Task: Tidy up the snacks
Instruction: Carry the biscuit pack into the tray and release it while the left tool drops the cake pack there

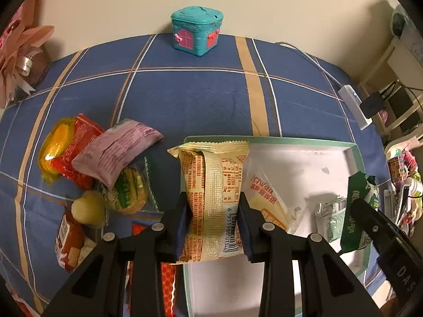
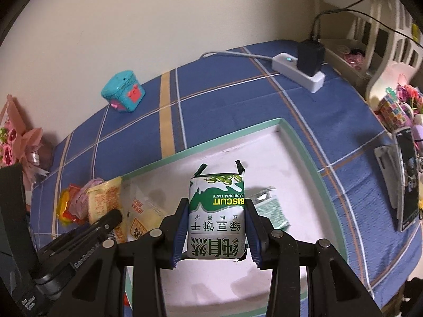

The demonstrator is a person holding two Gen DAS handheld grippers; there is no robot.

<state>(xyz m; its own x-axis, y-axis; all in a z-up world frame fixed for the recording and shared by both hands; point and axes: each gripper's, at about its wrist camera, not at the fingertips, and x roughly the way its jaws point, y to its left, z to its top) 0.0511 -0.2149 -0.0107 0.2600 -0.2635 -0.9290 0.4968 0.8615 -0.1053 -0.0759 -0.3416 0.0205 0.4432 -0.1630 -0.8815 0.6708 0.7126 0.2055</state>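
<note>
Holding a cream and orange snack packet (image 1: 214, 200) by its middle, the left gripper (image 1: 214, 224) has its jaws closed on the wrapper's two long sides, the packet hanging over the near-left corner of the green-rimmed tray (image 1: 354, 148). It looks light and soft: a crinkly foil pillow that gives under the pads, so a grip across the padded middle seems safer than on the thin crimped ends, which would likely slip or tear. The right gripper (image 2: 216, 227) clamps a green and white biscuit pack (image 2: 216, 211) the same way, pads pressing its sides, above the white floor of the tray. That pack appears boxier and firmer, though the biscuits inside could crack if squeezed hard.

Already in the tray lie a pale yellow packet (image 1: 267, 198) and a small green sachet (image 2: 272, 208). Left of the tray, on the blue checked cloth (image 1: 198, 97), waits a loose heap: a purple packet (image 1: 116, 153), a red one (image 1: 76, 142), a yellow wrapped sweet (image 1: 53, 148). A teal toy house (image 1: 197, 30) stands well apart by the wall, and a white power strip (image 2: 298, 71) sits at the far right
</note>
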